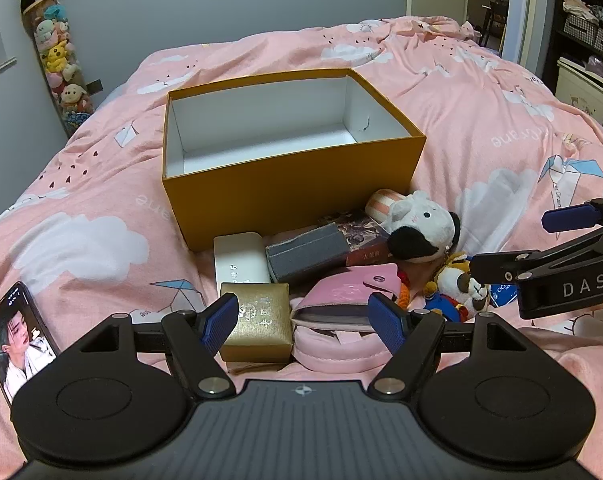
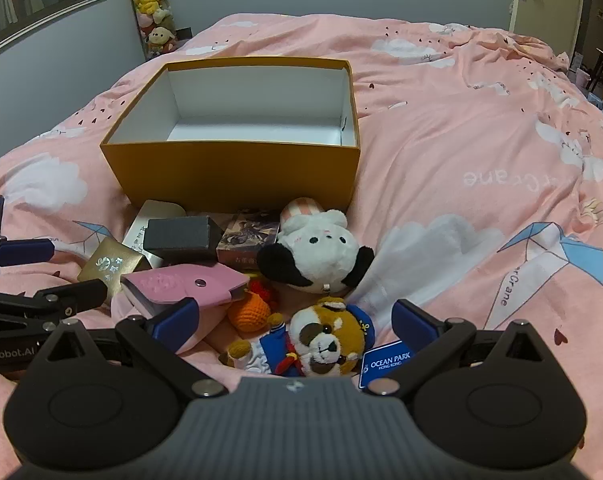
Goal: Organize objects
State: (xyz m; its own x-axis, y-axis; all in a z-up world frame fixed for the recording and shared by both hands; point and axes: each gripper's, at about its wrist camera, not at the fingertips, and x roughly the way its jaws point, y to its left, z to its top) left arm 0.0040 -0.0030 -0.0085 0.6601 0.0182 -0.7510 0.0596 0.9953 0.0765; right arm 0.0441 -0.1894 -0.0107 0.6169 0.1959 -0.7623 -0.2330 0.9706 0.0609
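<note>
An open yellow box (image 1: 301, 196) (image 2: 237, 172) with an empty white inside stands on the pink bed. In front of it lies a pile: a white case (image 1: 239, 258), a grey box (image 1: 307, 252) (image 2: 181, 236), a gold box (image 1: 257, 322) (image 2: 109, 264), a pink wallet (image 1: 341, 300) (image 2: 181, 284), a book (image 2: 247, 242), a black-and-white plush (image 1: 421, 228) (image 2: 317, 252), an orange knit toy (image 2: 249, 314) and a sailor bear plush (image 1: 457, 288) (image 2: 321, 344). My left gripper (image 1: 303, 322) is open over the gold box and wallet. My right gripper (image 2: 297, 322) is open around the sailor bear.
A phone (image 1: 15, 336) with a lit screen lies at the left on the bed. A tall tube of plush toys (image 1: 57, 52) stands by the wall. A door and shelves are at the far right. The pink duvet (image 1: 501, 120) spreads to the right.
</note>
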